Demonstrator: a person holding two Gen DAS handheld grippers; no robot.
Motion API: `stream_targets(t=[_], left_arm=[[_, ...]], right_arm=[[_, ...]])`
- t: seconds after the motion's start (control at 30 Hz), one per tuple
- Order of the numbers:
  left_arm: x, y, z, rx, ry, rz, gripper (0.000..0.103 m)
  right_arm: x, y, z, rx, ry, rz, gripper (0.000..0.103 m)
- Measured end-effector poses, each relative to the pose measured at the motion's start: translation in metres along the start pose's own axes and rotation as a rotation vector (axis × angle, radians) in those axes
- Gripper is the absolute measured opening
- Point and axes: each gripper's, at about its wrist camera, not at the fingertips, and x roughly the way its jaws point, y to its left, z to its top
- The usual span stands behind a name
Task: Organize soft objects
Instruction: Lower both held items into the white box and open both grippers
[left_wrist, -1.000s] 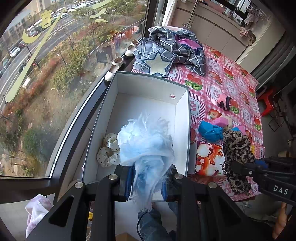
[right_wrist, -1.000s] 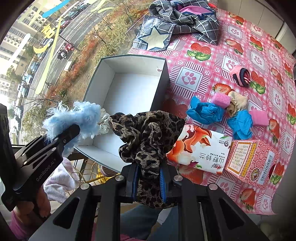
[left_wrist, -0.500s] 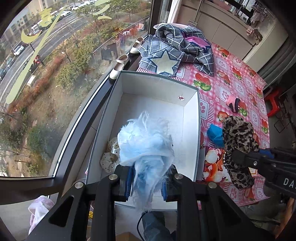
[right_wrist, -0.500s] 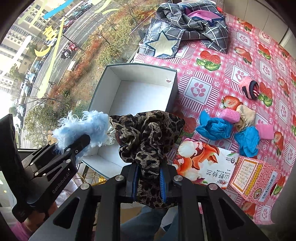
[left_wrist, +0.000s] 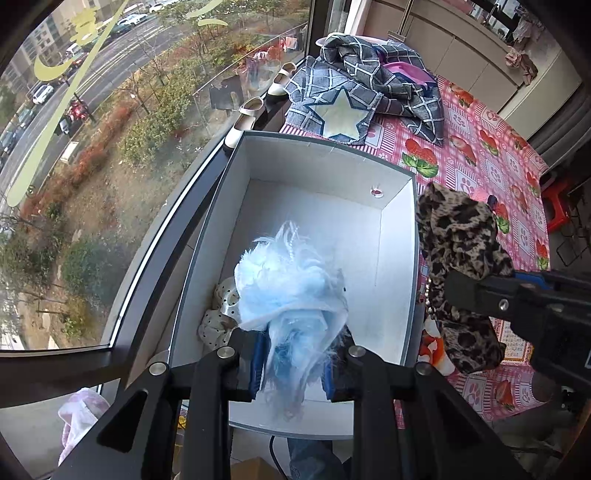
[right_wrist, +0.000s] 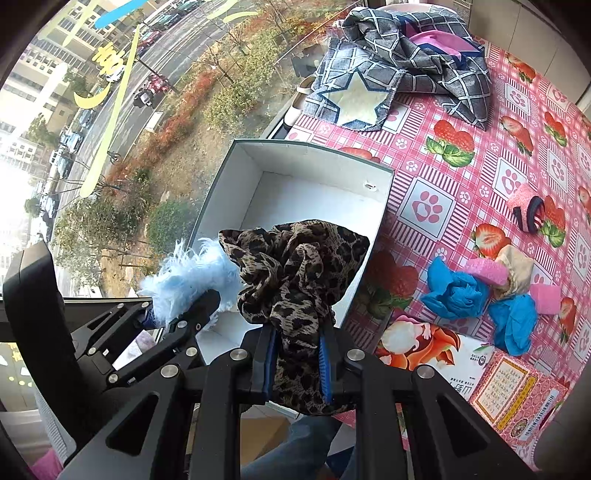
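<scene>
Left gripper (left_wrist: 297, 363) clamped on a fluffy pale-blue scrunchie (left_wrist: 290, 280), pointing steeply down over the near end of the white box (left_wrist: 415, 258). Right gripper (right_wrist: 297, 363) pinched tight on a leopard-print scrunchie (right_wrist: 295, 266), which hangs over the box's right wall, not clearly inside.

Polka-dot scrunchie (left_wrist: 221, 310) already lies in the near left corner of the box floor. Rest of the floor bare.

Judgement: both loads are near release. Best to drop the blue one onto bare floor beside the polka-dot piece, low enough that the fluff doesn't snag the pads. Right hand should carry past the wall before opening, or the leopard piece may drape on the rim.

Farther out on the pink strawberry tablecloth (right_wrist: 480, 122): blue cloth bundles (right_wrist: 458, 295), pink rolls (right_wrist: 484, 271). Plaid garment with a star patch (right_wrist: 373, 92) beyond the box.
</scene>
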Motion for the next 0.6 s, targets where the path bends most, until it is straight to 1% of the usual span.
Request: stream_targets(t=[0.13,0.2,0.27,0.3,0.33,0.37,0.4,0.43,0.5,0.53,0.57,0.6], left_arm=[[0.004,-0.002,-0.001,0.001,0.013,-0.001,0.027],[0.003,-0.002,-0.001,0.001,0.01,-0.008,0.029],[0.002,-0.003,-0.001,0.009,0.001,-0.02,0.039],[0.0,-0.003,-0.001,0.012,-0.009,-0.025,0.05],[-0.002,-0.003,-0.001,0.013,-0.023,-0.026,0.066],[-0.005,-0.002,-0.001,0.012,-0.036,-0.025,0.073],[-0.007,-0.002,-0.002,0.012,-0.046,-0.027,0.083],[-0.009,-0.001,-0.002,0.011,-0.052,-0.032,0.083],[-0.009,0.001,-0.002,0.002,-0.048,-0.038,0.084],[-0.009,0.002,-0.002,-0.002,-0.044,-0.045,0.085],[-0.009,0.003,-0.002,-0.005,-0.04,-0.054,0.085],[-0.009,0.004,-0.003,-0.011,-0.041,-0.058,0.088]], right_arm=[[0.004,0.005,0.007,-0.002,0.006,0.014,0.02],[0.006,0.009,0.011,-0.014,0.008,0.014,0.02],[0.009,0.011,0.015,-0.015,0.013,0.02,0.02],[0.01,0.011,0.017,-0.012,0.012,0.025,0.02],[0.011,0.011,0.019,-0.012,0.012,0.026,0.02],[0.011,0.012,0.021,-0.014,0.014,0.026,0.02],[0.011,0.013,0.022,-0.017,0.015,0.028,0.02],[0.011,0.013,0.023,-0.021,0.015,0.031,0.022],[0.01,0.014,0.025,-0.023,0.007,0.04,0.044],[0.008,0.013,0.026,-0.021,-0.004,0.042,0.073],[0.005,0.012,0.027,-0.017,-0.022,0.038,0.085],[0.001,0.011,0.027,-0.012,-0.042,0.033,0.085]])
